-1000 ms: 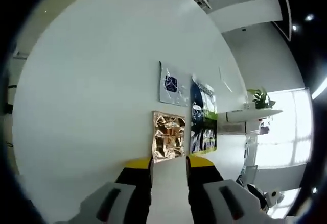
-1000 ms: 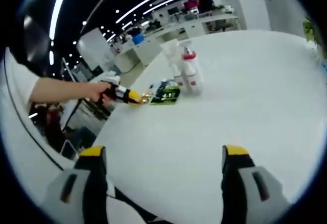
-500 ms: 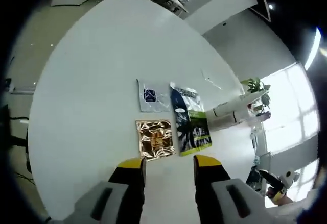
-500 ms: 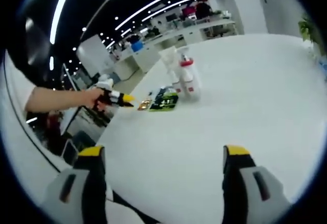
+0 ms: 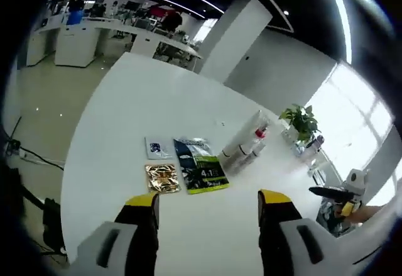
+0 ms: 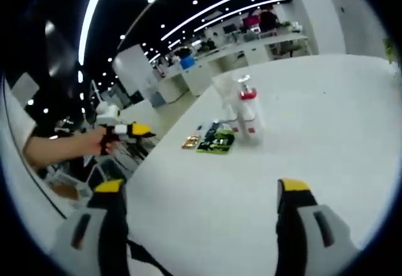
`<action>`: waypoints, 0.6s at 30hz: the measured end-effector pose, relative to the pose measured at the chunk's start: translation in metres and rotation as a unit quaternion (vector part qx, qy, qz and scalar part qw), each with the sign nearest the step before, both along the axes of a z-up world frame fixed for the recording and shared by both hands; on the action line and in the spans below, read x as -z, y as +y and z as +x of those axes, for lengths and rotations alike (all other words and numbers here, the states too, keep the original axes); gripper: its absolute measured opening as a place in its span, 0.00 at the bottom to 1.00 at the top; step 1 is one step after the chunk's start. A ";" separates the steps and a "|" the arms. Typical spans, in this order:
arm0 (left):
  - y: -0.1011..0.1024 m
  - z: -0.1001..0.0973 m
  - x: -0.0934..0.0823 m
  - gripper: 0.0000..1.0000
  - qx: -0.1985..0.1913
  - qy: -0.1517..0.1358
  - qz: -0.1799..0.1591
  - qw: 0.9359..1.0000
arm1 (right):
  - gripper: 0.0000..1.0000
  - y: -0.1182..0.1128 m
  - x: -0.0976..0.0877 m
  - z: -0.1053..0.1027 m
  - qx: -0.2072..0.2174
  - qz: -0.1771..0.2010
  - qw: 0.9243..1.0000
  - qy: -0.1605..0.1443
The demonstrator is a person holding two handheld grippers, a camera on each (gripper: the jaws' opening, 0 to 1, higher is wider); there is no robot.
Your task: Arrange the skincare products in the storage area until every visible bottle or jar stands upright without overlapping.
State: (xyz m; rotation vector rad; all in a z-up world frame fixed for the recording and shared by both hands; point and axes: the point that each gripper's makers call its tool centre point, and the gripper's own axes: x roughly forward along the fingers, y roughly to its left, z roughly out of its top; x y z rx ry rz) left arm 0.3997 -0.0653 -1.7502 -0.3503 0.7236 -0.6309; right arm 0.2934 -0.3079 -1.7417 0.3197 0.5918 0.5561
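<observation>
Both of your grippers hang above the white worktop [image 5: 113, 125] with nothing between their fingers: the left gripper [image 5: 207, 204] is spread wide, and so is the right gripper [image 6: 200, 194]. The skincare products sit together towards the far side of the worktop. In the right gripper view a white bottle with a red cap [image 6: 249, 115] stands upright, touching or just beside a taller pale bottle [image 6: 226, 100]. Lying flat just beside them are a dark-and-green sachet [image 5: 201, 172], a gold foil sachet [image 5: 162, 178] and a small white sachet [image 5: 157, 148], side by side without clear overlap. The bottles look like light plastic, likely smooth and easy to tip, so take one around the middle of its body, below the cap, and squeeze gently. The sachets look thin, soft and slippery; they will probably sag, so pinch one by an edge rather than across its face. From here you cannot tell whether the sachets hold anything stiff enough to stand.
</observation>
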 end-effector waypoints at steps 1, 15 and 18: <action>0.000 0.000 -0.004 0.72 -0.001 -0.007 -0.001 1.000 | 0.99 0.002 -0.005 0.003 -0.004 0.003 1.000 -0.004; -0.027 -0.047 -0.094 0.96 -0.057 -0.130 -0.044 0.989 | 0.99 -0.001 -0.061 0.023 -0.030 0.009 0.997 -0.077; -0.035 -0.059 -0.101 1.00 -0.051 -0.154 -0.031 0.986 | 0.99 -0.009 -0.067 0.024 -0.025 -0.008 0.995 -0.091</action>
